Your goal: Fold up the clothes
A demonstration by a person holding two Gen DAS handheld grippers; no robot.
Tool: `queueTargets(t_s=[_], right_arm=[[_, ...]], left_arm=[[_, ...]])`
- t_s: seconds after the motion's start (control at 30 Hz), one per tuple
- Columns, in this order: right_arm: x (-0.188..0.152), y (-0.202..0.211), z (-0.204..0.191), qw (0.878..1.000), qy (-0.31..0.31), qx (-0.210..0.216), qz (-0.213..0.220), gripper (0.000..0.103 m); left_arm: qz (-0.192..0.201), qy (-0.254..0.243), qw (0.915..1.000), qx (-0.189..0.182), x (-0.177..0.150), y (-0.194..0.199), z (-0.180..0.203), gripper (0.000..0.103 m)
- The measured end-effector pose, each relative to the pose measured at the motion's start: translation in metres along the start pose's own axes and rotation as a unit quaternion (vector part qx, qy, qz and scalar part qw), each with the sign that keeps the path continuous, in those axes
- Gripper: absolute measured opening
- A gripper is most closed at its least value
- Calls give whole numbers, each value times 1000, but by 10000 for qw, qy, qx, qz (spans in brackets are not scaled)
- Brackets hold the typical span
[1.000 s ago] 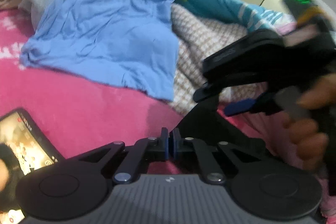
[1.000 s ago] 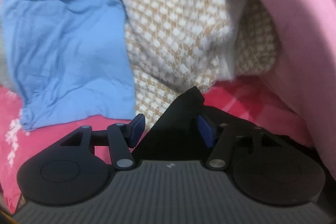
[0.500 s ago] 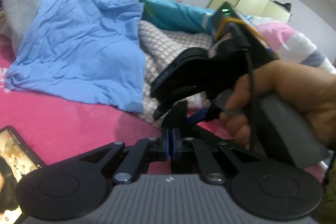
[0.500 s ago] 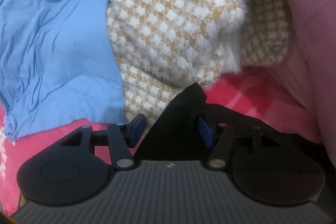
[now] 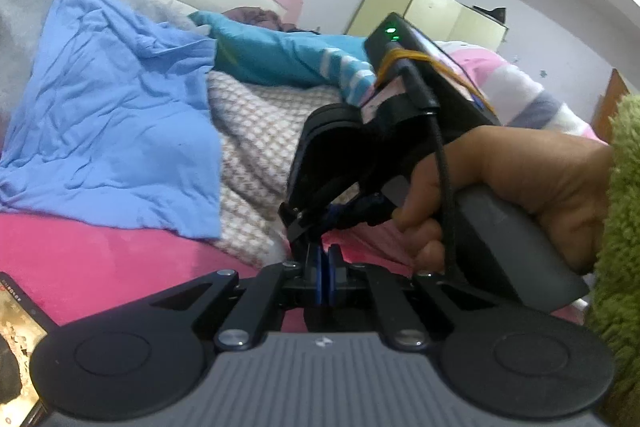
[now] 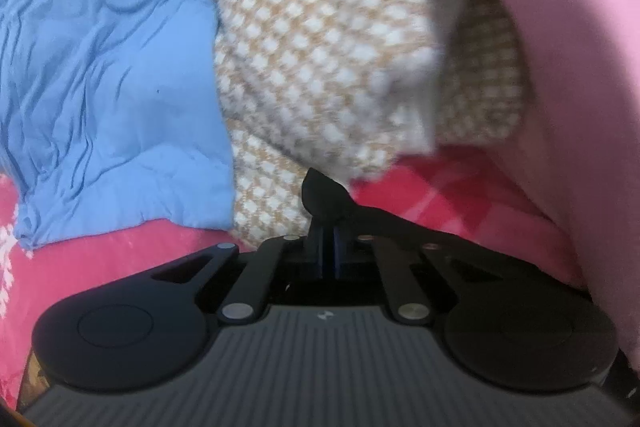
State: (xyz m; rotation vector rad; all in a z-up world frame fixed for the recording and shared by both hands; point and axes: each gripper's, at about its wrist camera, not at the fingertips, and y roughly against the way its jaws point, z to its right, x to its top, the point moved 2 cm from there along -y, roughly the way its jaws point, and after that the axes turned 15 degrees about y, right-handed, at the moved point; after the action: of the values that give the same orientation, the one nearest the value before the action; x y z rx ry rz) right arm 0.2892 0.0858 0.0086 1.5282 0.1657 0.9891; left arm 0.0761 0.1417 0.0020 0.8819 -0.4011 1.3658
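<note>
My right gripper (image 6: 328, 251), its jaws just closed on a black garment (image 6: 332, 199), and my left gripper (image 5: 325, 277), clamped on the same cloth over the pink bedspread (image 5: 100, 247), risked slipping off so thin a pinch.

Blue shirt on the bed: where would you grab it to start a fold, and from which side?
Take the blue shirt at its loose lower corner, which lies flat on the pink bedsheet, coming in low from the near side. Its far edge runs up the pile beside the checked sweater, so less is free there. Both grippers seem busy: the right gripper has just closed on a black cloth.
</note>
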Motion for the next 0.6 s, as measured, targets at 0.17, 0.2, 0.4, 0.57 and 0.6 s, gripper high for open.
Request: queueTargets(t_s=[0.17,0.2,0.4,0.57,0.6], right_arm=[[-14,36,25,9978,-380,1,542,3],[-13,41,26,9965,-491,4,669,3],[-58,91,53,9840,-1010,77,1466,3],[-111,118,78,9686,-1524,105,1963,3],[-122,120,82,9655,-1627,100,2032,3]], left_arm=[[-134,-177,9992,-345,-2,9,12,4],[-177,-224,9987,-427,-3,11,16,4],[-339,-626,9948,-729,-16,27,40,4],[-506,-988,9898,-892,-36,35,58,4],[-554,-1074,9884,-923,-41,35,61,4]])
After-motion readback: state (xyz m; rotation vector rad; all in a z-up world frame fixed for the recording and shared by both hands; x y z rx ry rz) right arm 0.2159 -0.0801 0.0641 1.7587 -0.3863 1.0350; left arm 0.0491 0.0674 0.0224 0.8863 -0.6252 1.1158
